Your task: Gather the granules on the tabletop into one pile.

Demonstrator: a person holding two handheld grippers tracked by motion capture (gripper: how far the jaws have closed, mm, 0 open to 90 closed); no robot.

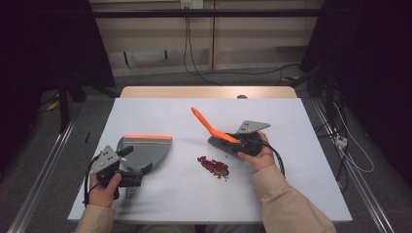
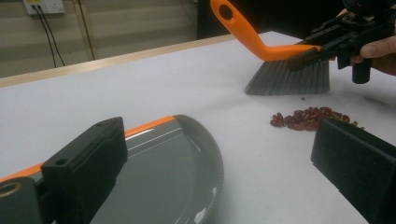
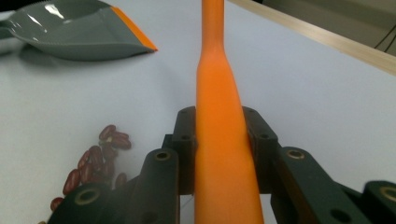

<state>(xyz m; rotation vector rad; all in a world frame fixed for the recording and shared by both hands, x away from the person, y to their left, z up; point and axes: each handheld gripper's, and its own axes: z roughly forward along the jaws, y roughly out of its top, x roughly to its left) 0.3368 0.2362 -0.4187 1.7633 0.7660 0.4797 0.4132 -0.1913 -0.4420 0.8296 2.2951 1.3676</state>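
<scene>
A grey dustpan [image 1: 145, 148] [image 2: 163, 172] [image 3: 74, 30] with an orange front edge lies flat at the table's left. My left gripper [image 1: 136, 162] [image 2: 219, 140] is open, its jaws spread wide over the pan's rear, holding nothing. A small pile of red beans [image 1: 214, 166] [image 2: 308, 117] [image 3: 98, 158] lies in the middle. Just beyond the beans, my right gripper [image 1: 233, 141] [image 2: 317, 49] [image 3: 219, 121] is shut on the orange handle of a hand brush [image 1: 209, 125] [image 2: 287, 77] [image 3: 219, 154]. Its grey bristles rest on the table beside the beans.
The white table top [image 1: 204, 194] has a wooden strip [image 1: 209, 92] along its far edge. Cables hang down the wall behind and lie on the floor to the right. Dark frames stand on both sides of the table.
</scene>
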